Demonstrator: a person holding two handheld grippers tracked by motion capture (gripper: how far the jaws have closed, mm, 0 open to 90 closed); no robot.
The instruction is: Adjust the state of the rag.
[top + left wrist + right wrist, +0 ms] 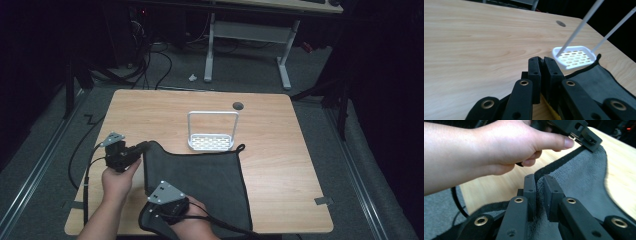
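A dark grey cloth (205,180) lies spread on the wooden table (280,165), reaching its front edge. My left gripper (141,147) is at the cloth's far left corner and lifts it a little; its jaws (540,60) are pressed together. In the right gripper view the left gripper (587,138) sits on that corner beyond the person's hand (499,147). My right gripper (156,194) is at the cloth's left edge near the front. Its jaws (539,178) are shut on a raised fold of the cloth (579,177).
A white perforated tray with a tall wire handle (212,142) stands just beyond the cloth's far edge (574,57). A round cable hole (238,105) lies behind it. Cables trail off the table's left side. A desk frame (285,60) stands on the floor beyond.
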